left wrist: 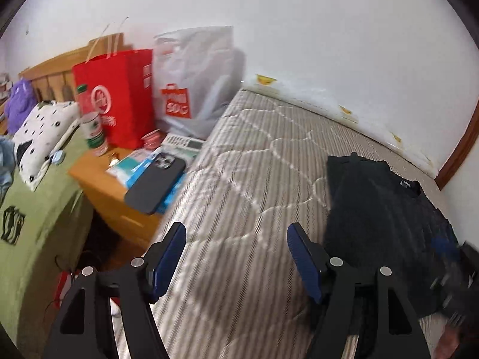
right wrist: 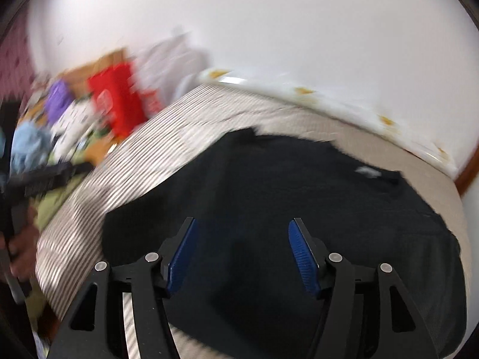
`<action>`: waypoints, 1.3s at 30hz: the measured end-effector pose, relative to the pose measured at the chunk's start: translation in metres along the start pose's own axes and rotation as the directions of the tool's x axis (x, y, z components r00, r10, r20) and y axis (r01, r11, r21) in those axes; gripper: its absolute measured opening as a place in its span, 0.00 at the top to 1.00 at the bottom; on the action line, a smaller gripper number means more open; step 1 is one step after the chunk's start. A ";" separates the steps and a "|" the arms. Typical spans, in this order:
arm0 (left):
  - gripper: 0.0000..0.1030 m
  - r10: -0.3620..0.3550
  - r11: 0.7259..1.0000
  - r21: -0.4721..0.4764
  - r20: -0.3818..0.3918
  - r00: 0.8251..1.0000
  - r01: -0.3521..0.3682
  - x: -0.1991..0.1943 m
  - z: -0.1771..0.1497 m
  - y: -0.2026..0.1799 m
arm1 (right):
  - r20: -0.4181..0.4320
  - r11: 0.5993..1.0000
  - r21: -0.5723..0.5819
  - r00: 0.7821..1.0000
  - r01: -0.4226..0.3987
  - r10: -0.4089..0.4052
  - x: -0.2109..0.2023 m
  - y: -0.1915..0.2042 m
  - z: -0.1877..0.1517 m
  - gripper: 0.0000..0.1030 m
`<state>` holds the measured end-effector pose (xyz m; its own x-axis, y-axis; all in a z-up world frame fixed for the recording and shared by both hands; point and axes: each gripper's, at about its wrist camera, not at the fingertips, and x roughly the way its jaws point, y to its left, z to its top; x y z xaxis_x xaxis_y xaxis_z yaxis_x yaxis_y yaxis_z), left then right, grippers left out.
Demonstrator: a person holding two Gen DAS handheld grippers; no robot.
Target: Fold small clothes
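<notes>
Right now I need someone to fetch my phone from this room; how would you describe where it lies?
Find the low wooden bedside table between the green-covered bed and the striped quilted mattress. In front of the red paper shopping bag, the dark smartphone lies face down on blue-and-white packets at the table's mattress-side edge. It is the only flat black slab there, with camera lenses showing.

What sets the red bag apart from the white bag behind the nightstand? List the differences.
The red bag is stiff, holding a boxy shape with flat sides; the white bag is soft plastic that slumps and creases. The red bag carries a round pale emblem; the white bag carries a red-orange printed panel. The red bag has thin upright handles; none is visible on the white bag. Both stand side by side against the wall, behind the nightstand.
</notes>
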<state>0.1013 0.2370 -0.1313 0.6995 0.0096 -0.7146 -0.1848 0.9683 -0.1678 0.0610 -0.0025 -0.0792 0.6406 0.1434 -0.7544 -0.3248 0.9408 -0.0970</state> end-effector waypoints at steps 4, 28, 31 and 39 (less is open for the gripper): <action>0.34 -0.022 0.999 -0.030 0.000 1.000 0.022 -0.011 -0.009 0.024 | -0.027 0.984 -0.178 1.000 -0.014 0.009 0.001 0.063 -0.026 0.40; 0.33 -0.084 0.993 -0.088 -0.035 0.996 0.080 0.015 -0.029 0.040 | 0.149 0.849 -0.453 0.962 0.271 -0.227 0.058 0.151 -0.051 0.82; 0.33 -0.069 0.996 -0.057 -0.041 0.997 0.067 0.017 -0.028 0.027 | 0.153 0.911 -0.359 0.976 0.203 -0.157 0.035 0.130 -0.040 0.83; 0.33 -0.108 0.994 -0.013 -0.053 0.993 0.108 0.020 -0.027 -0.038 | 0.262 0.975 -0.074 0.948 0.209 -0.184 -0.048 0.028 -0.017 0.84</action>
<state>0.1038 0.1934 -0.1579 0.6779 -0.1085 -0.7271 -0.1170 0.9605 -0.2525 0.0090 0.0112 -0.0565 0.8487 0.0434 -0.5272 -0.2340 0.9246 -0.3007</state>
